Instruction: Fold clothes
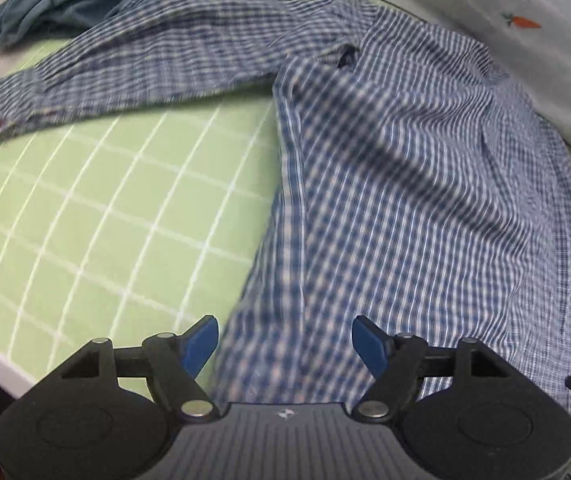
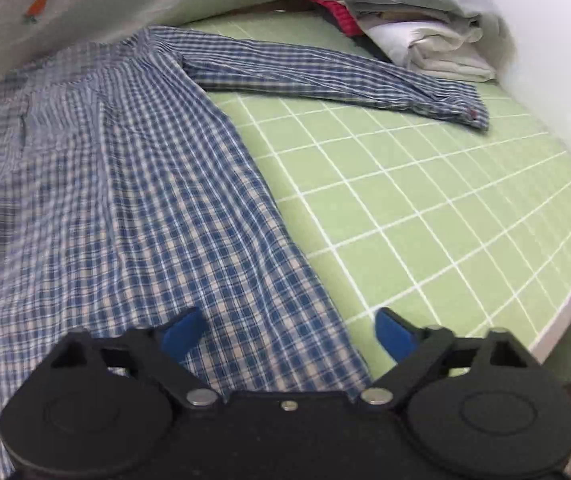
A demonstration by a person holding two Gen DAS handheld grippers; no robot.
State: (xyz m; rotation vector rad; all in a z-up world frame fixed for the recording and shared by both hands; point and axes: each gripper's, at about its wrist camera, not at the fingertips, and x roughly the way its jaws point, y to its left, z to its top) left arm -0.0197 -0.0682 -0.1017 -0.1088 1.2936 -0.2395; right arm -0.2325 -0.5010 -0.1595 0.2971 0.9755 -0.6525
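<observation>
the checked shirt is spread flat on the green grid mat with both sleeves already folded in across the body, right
Not quite. The checked shirt does lie on the green grid mat, but its sleeves stretch straight out to the sides, not folded in. Each wrist view shows one.

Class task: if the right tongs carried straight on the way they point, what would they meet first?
Most likely the checked shirt: its lower edge lies between the open right tongs, with the green grid mat beneath. Depth is unclear.
</observation>
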